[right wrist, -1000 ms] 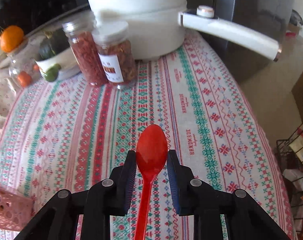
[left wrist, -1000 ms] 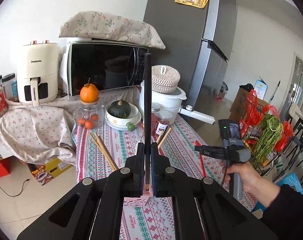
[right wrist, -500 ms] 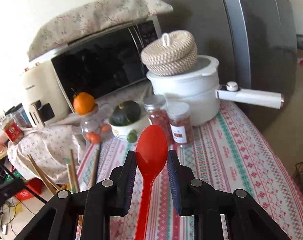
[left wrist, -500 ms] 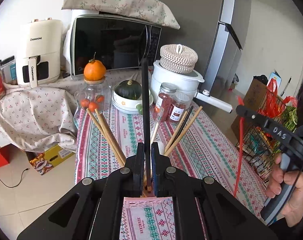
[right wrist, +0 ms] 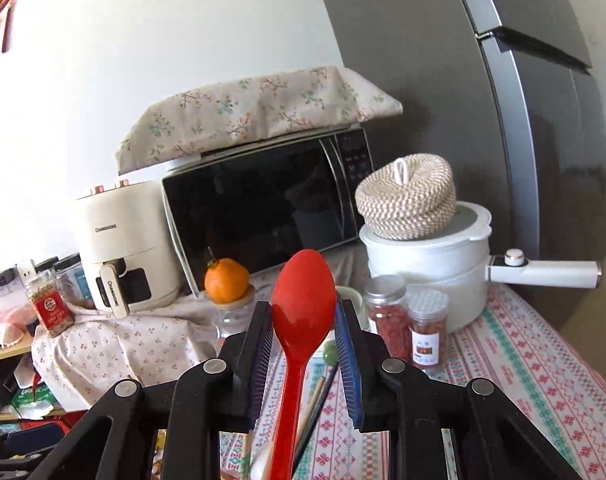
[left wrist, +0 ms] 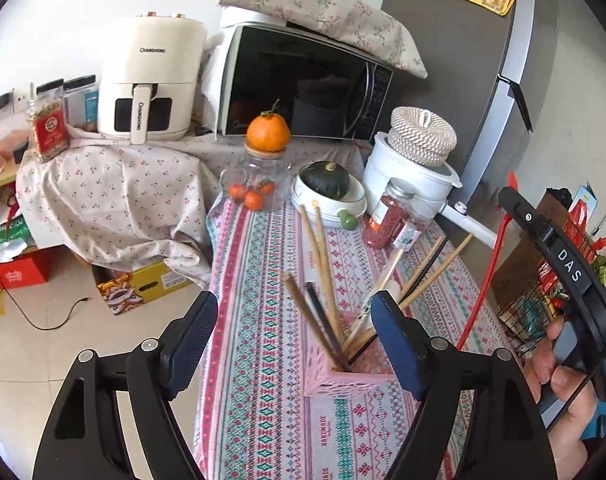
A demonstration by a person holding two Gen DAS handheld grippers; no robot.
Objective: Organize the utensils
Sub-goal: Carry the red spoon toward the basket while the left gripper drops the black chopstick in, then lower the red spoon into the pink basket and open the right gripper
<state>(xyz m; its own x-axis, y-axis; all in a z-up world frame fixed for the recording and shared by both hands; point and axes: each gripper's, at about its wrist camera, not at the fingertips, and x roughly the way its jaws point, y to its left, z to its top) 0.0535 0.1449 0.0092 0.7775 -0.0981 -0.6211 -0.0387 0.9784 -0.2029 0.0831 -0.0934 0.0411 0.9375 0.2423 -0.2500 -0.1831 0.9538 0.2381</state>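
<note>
Pink plastic lattice forms the utensil basket (left wrist: pixel 345 382), which stands on the patterned tablecloth (left wrist: pixel 259 320) directly ahead of the left gripper (left wrist: pixel 293 344) in the left wrist view. The left gripper's jaws are spread wide and hold nothing; the basket sits between and just beyond the two blue pads (left wrist: pixel 395 344). Wooden and dark chopsticks (left wrist: pixel 323 264) stand in the basket, fanning out to the left and right at a tilt. At the right edge of this view, the right gripper (left wrist: pixel 559 256) is held in the person's right hand (left wrist: pixel 563 400), with the red spoon (left wrist: pixel 483 276) hanging down from it, beside the basket on its right. Behind the basket stand a glass jar (left wrist: pixel 259 184) topped with an orange, a bowl holding a dark green squash (left wrist: pixel 329 180), two spice jars (left wrist: pixel 387 216) and a white pot (left wrist: pixel 407 176). In the right wrist view, the right gripper (right wrist: pixel 305 360) is closed narrowly on the red spoon (right wrist: pixel 299 312), gripping its neck with the bowl upright above the fingertips. Below the spoon handle, chopstick tips (right wrist: pixel 319 396) are visible; whether they touch the handle cannot be determined. The microwave (right wrist: pixel 263 204) and air fryer (right wrist: pixel 123 244) stand behind.
</note>
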